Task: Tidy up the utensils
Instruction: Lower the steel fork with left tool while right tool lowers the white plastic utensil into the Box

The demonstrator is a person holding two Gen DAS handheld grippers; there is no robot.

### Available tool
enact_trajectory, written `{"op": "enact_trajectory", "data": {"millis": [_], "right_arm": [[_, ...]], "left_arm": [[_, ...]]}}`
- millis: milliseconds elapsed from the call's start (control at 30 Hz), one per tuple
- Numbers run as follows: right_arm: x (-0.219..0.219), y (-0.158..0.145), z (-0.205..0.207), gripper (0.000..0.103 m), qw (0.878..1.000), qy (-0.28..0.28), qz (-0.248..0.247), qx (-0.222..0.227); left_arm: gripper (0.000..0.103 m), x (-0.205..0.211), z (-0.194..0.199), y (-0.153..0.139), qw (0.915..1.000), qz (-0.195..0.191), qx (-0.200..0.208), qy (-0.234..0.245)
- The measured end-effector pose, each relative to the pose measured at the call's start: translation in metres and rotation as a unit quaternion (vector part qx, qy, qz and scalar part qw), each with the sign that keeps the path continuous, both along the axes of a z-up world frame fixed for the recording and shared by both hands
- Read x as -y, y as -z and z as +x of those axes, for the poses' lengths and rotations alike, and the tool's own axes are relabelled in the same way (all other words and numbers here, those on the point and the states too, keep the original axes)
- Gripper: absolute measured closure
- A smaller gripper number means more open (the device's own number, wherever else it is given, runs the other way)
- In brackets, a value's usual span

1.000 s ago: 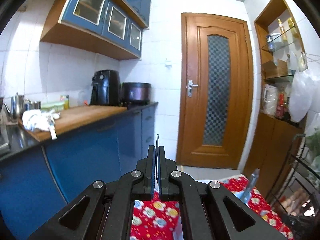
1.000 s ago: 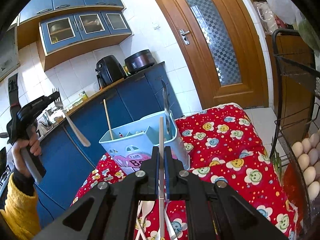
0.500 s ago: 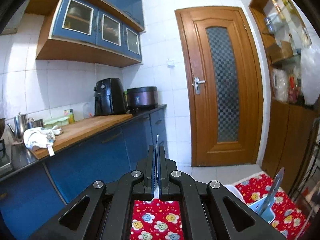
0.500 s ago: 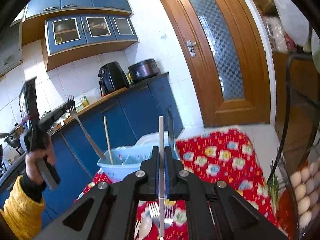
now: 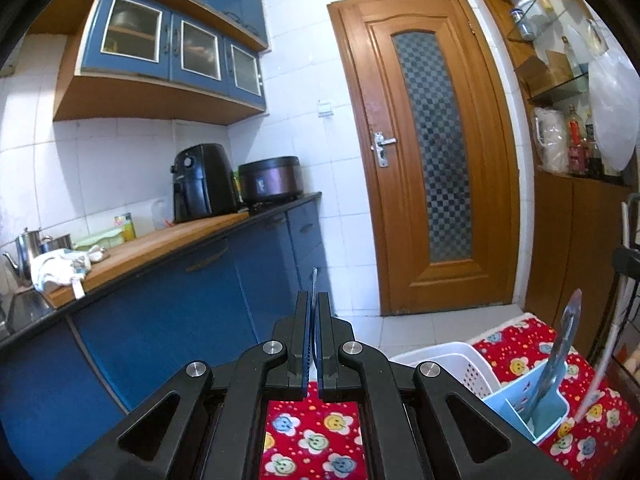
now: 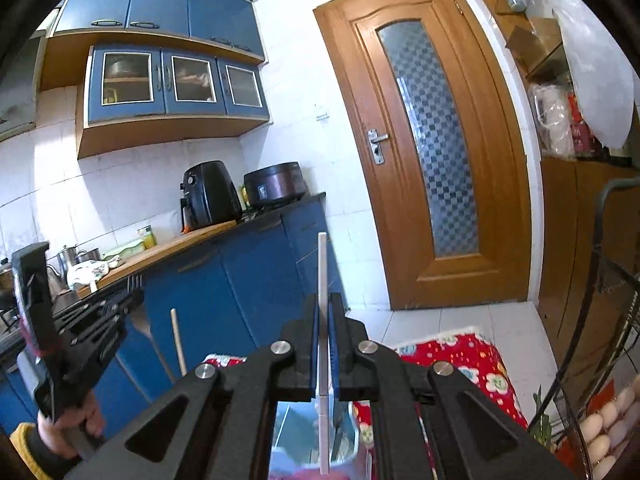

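Both grippers clamped on utensils, raised over the red floral tablecloth (image 5: 312, 440).

Left gripper (image 5: 315, 300) – jaws together on a fork (image 6: 138, 304), tines up; right gripper (image 6: 322, 308) pinches a thin white stick (image 6: 322, 280), upright. Light-blue utensil caddy (image 5: 532, 412) sits low right with a knife (image 5: 562, 344) standing in it, white basket (image 5: 452, 364) touching – blue cabinets left, wire rack (image 6: 600, 320) right, wooden door (image 5: 432, 152) ahead.
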State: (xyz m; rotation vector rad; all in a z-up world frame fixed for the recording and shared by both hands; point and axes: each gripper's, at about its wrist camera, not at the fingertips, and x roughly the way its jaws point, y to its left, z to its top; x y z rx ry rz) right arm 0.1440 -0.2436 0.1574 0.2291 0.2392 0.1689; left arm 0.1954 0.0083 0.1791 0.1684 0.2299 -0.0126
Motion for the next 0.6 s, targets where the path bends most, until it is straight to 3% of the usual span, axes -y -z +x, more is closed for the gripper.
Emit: {"op": "enact_trajectory", "data": {"millis": [300,600], "right_arm": [[-0.012,0.026,0.018,0.097,0.999,0.004,-0.03,-0.015],[-0.005,0.048,0.02,0.096,0.998,-0.001,-0.024,-0.049]], "left_arm": [[0.102,0.008,0.006,0.022,0.9995,-0.012,-0.024,0.019],[0.101,0.011,0.011,0.038,0.9982,-0.025,-0.048,0.024]]}}
